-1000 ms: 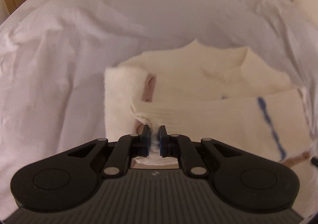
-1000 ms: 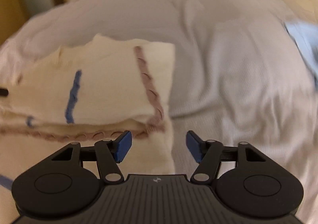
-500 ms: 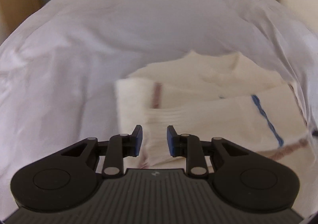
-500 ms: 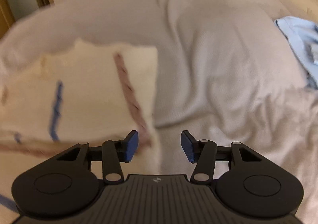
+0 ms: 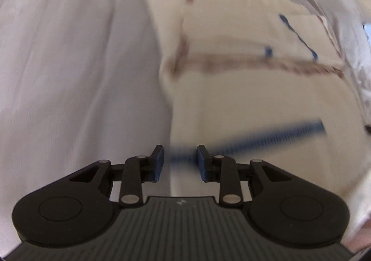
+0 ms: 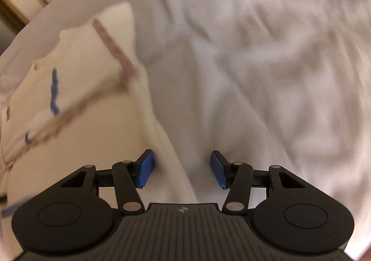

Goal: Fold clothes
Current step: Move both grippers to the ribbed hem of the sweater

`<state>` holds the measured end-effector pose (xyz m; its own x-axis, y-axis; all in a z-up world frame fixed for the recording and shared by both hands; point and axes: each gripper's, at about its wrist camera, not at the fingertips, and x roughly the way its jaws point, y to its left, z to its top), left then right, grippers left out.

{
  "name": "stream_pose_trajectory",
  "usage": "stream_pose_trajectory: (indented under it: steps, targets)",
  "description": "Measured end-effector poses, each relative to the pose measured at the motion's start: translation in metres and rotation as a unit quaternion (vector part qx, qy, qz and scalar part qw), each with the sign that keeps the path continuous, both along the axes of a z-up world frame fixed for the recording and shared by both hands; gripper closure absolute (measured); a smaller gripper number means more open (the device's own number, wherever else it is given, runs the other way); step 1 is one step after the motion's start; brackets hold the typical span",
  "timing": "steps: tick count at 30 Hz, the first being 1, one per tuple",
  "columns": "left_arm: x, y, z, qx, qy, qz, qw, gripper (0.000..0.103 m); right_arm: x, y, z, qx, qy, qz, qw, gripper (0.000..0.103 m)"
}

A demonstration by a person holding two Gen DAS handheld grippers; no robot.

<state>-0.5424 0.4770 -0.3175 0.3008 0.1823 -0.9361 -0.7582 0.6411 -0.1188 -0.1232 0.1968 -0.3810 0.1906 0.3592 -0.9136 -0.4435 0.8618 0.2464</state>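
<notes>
while one cream sweater [image 5: 243, 89] lay folded on the white bedsheet [image 5: 69, 64], you held your two grippers above its near edges. your left gripper [image 5: 180, 160] stood parted and gripping nothing, over the sweater's left edge; your right gripper [image 6: 181, 168] gaped wider and bare over its right edge [image 6: 76, 71]. both views were blurred.

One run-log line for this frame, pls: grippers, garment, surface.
left gripper: open, over cream sweater edge | right gripper: open, at sweater's side edge | sweater: partly folded | surface: white bedsheet | frames blurred
</notes>
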Motion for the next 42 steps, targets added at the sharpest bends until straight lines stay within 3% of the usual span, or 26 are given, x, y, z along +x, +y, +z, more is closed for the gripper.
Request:
stream_pose_trajectory:
  steps: [6, 11, 13, 15, 17, 19, 22, 25, 27, 30, 34, 39, 42]
  targets:
    - [-0.067, -0.072, -0.003, -0.057, 0.027, 0.054, 0.9965, 0.075, -0.061, -0.056, 0.001, -0.022, 0.047, 0.009, 0.999, 0.052]
    - [-0.096, -0.116, 0.009, -0.05, 0.055, 0.071, 0.9947, 0.074, -0.099, -0.096, -0.006, -0.054, 0.077, 0.067, 0.993, 0.052]
    - [-0.099, -0.13, 0.018, -0.032, 0.064, 0.065, 0.9953, 0.076, -0.102, -0.106, -0.005, -0.064, 0.084, 0.088, 0.991, 0.052]
    - [-0.099, -0.144, 0.03, -0.005, 0.073, 0.047, 0.9962, 0.078, -0.105, -0.111, 0.006, -0.083, 0.059, 0.123, 0.987, 0.053]
    - [-0.092, -0.161, 0.043, 0.048, 0.09, 0.002, 0.9948, 0.078, -0.109, -0.112, 0.023, -0.079, 0.02, 0.166, 0.983, 0.052]
    - [-0.084, -0.183, 0.043, 0.096, 0.119, -0.058, 0.9866, 0.077, -0.12, -0.109, 0.03, -0.079, -0.031, 0.227, 0.97, 0.052]
    - [-0.071, -0.215, 0.034, 0.162, 0.165, -0.153, 0.9609, 0.077, -0.141, -0.102, 0.031, -0.096, -0.107, 0.325, 0.935, 0.053]
    - [-0.065, -0.238, 0.017, 0.21, 0.199, -0.228, 0.9297, 0.076, -0.162, -0.096, 0.03, -0.111, -0.178, 0.416, 0.885, 0.053]
    - [-0.061, -0.254, 0.005, 0.236, 0.214, -0.275, 0.9072, 0.075, -0.173, -0.101, 0.022, -0.117, -0.196, 0.449, 0.864, 0.053]
    - [-0.061, -0.275, -0.012, 0.271, 0.229, -0.341, 0.8706, 0.072, -0.191, -0.109, 0.012, -0.112, -0.2, 0.476, 0.849, 0.053]
    - [-0.063, -0.284, -0.034, 0.323, 0.259, -0.378, 0.8281, 0.065, -0.208, -0.116, 0.012, -0.115, -0.237, 0.508, 0.82, 0.052]
    - [-0.064, -0.283, -0.053, 0.378, 0.275, -0.411, 0.7825, 0.061, -0.222, -0.117, -0.004, -0.147, -0.31, 0.537, 0.771, 0.051]
    - [-0.064, -0.284, -0.062, 0.398, 0.281, -0.427, 0.7618, 0.06, -0.229, -0.125, -0.014, -0.166, -0.349, 0.558, 0.735, 0.044]
